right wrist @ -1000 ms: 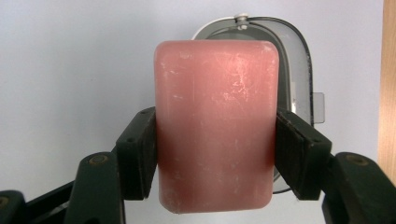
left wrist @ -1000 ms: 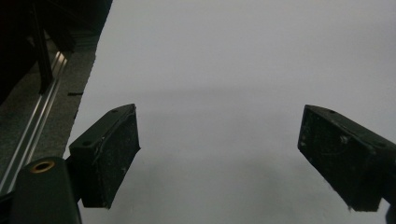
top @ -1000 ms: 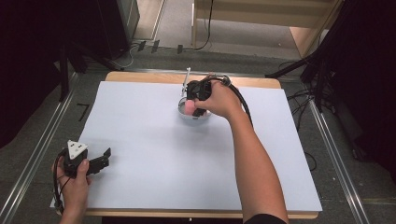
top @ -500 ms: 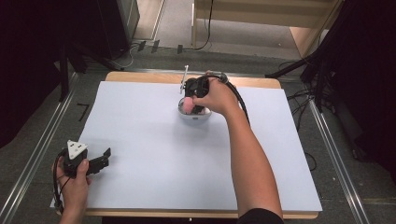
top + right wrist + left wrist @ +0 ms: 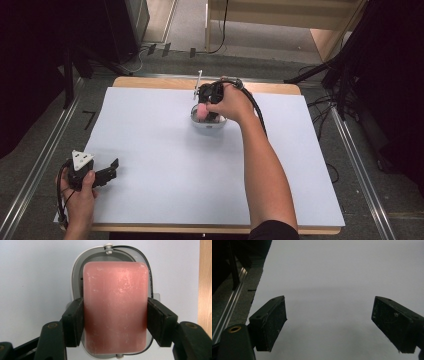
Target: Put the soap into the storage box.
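Observation:
A pink bar of soap (image 5: pixel 115 307) fills the middle of the right gripper view, clamped between the two black jaws of my right gripper (image 5: pixel 115 322). It hangs just over a white and grey soap dish (image 5: pixel 76 282) whose rim shows around it. From above, the soap (image 5: pixel 201 111) and dish (image 5: pixel 208 124) sit at the far middle of the white table, with my right gripper (image 5: pixel 205 106) pointing down on them. My left gripper (image 5: pixel 114 169) rests open near the front left corner, and its pads (image 5: pixel 270 323) frame bare tabletop.
The white table sheet (image 5: pixel 165 165) spreads wide between the two hands. A wooden table edge (image 5: pixel 205 280) lies close beyond the dish. A thin white stick (image 5: pixel 198 82) stands at the far edge. Metal rails (image 5: pixel 47 150) run along both sides.
The right hand has shifted slightly over the dish with the soap held. The left gripper has stayed where it was.

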Demonstrator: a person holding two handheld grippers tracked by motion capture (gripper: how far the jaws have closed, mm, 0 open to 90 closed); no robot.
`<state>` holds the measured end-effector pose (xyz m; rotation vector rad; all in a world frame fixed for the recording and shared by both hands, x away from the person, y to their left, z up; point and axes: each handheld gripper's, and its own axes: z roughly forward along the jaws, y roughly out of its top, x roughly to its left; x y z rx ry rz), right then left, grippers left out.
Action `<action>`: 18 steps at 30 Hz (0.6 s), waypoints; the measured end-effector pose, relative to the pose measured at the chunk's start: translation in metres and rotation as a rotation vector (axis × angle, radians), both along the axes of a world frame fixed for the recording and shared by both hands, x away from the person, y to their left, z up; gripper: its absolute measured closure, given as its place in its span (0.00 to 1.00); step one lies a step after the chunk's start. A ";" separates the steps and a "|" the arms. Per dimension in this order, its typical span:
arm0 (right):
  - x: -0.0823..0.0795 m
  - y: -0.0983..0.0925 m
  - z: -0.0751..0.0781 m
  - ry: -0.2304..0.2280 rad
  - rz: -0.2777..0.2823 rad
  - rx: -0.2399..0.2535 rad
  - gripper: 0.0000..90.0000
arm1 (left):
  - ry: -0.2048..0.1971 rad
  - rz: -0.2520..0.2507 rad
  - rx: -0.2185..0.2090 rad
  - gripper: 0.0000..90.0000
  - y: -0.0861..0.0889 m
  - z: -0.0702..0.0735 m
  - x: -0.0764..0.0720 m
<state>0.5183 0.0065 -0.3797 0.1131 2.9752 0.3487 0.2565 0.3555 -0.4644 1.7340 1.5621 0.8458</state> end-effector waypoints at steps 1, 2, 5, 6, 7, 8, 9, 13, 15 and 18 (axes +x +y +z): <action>0.000 0.000 -0.001 -0.003 0.001 0.001 0.43 | 0.000 0.000 0.000 0.15 0.000 0.000 0.000; 0.000 0.001 -0.001 -0.002 0.000 -0.003 0.43 | 0.000 -0.001 0.001 0.15 0.000 0.000 0.000; 0.001 0.001 -0.002 -0.006 0.006 -0.001 0.43 | 0.001 0.000 0.000 0.15 0.000 0.000 0.000; 0.001 0.001 -0.002 -0.004 0.001 0.005 0.43 | 0.002 0.000 0.002 0.15 0.000 0.000 0.000; 0.001 0.001 -0.001 0.001 -0.004 0.011 0.47 | 0.001 -0.001 0.001 0.15 0.000 0.000 0.000; 0.001 0.000 0.001 0.000 -0.010 0.025 0.51 | 0.001 0.000 0.001 0.15 0.000 0.000 0.000; 0.001 0.000 0.003 -0.010 -0.013 0.036 0.51 | 0.000 0.000 0.000 0.15 0.000 0.000 0.000; 0.002 -0.004 0.010 -0.033 -0.029 0.070 0.47 | 0.001 0.000 0.000 0.15 0.000 0.000 0.000; 0.001 -0.007 0.012 -0.035 -0.042 0.075 0.44 | 0.000 -0.001 0.000 0.15 0.000 0.000 0.000; -0.001 -0.010 0.012 -0.025 -0.047 0.082 0.42 | 0.000 -0.001 0.001 0.15 0.000 0.000 0.000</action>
